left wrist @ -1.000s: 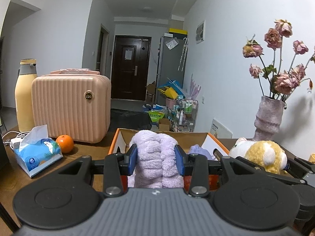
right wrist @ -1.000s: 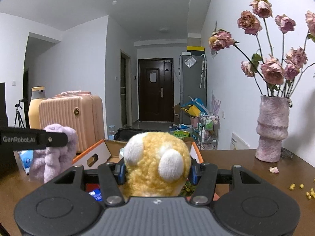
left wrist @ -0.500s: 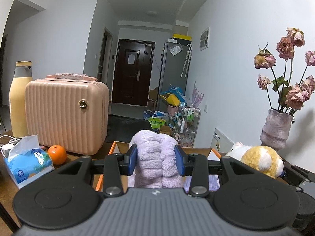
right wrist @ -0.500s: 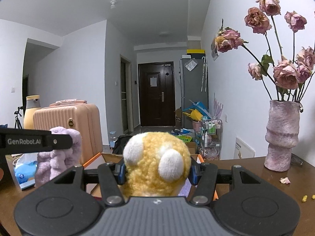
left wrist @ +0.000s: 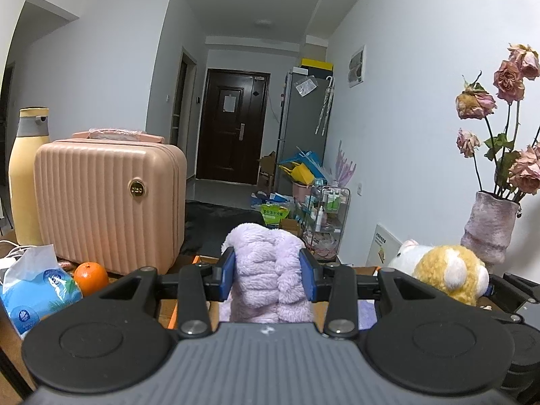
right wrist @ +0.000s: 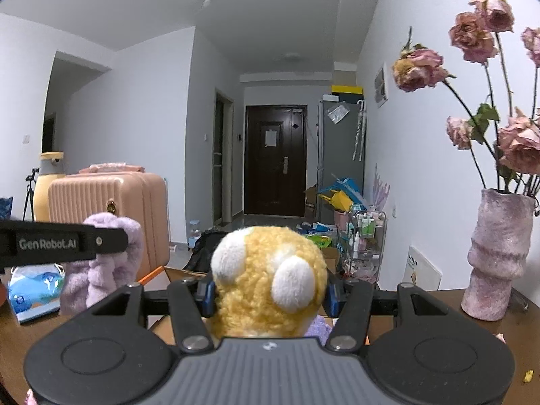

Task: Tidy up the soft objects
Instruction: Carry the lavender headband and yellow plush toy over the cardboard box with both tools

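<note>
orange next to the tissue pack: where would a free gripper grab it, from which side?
Across the orange's widest middle, coming from above. It is round, with the tissue pack close on its left and the pink suitcase right behind it, so only the top is clear.

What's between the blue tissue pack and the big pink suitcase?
A small round orange sits between the blue tissue pack and the ribbed pink suitcase. Only the left wrist view shows it.
</note>
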{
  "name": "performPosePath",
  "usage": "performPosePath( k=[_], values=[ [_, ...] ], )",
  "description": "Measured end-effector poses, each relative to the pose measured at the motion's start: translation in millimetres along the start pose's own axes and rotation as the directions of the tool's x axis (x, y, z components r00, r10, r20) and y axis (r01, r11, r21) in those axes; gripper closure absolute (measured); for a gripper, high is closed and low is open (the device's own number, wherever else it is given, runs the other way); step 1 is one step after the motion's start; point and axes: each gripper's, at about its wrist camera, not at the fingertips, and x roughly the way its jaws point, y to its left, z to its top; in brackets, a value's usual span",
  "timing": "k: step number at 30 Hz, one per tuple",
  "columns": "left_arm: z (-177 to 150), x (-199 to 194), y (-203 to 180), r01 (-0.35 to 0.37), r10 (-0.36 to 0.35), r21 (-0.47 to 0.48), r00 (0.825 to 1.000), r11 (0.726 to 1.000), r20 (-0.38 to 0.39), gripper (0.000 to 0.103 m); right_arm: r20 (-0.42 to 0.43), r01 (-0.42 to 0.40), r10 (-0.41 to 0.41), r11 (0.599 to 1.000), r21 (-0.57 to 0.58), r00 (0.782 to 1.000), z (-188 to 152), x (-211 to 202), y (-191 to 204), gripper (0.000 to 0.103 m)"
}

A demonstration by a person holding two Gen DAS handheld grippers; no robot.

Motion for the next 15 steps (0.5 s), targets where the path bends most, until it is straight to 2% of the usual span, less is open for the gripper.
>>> performPosePath(
  k=[15],
  values=[
    [6.9, 25.7, 5.3, -0.024, 0.024, 0.016, 1.0, 1.0, -0.003, 0.063, -0.075, 0.0, -0.003, 0.999, -0.041, 0.997, 5.0, 37.9, -0.2, 0.048]
  ],
)
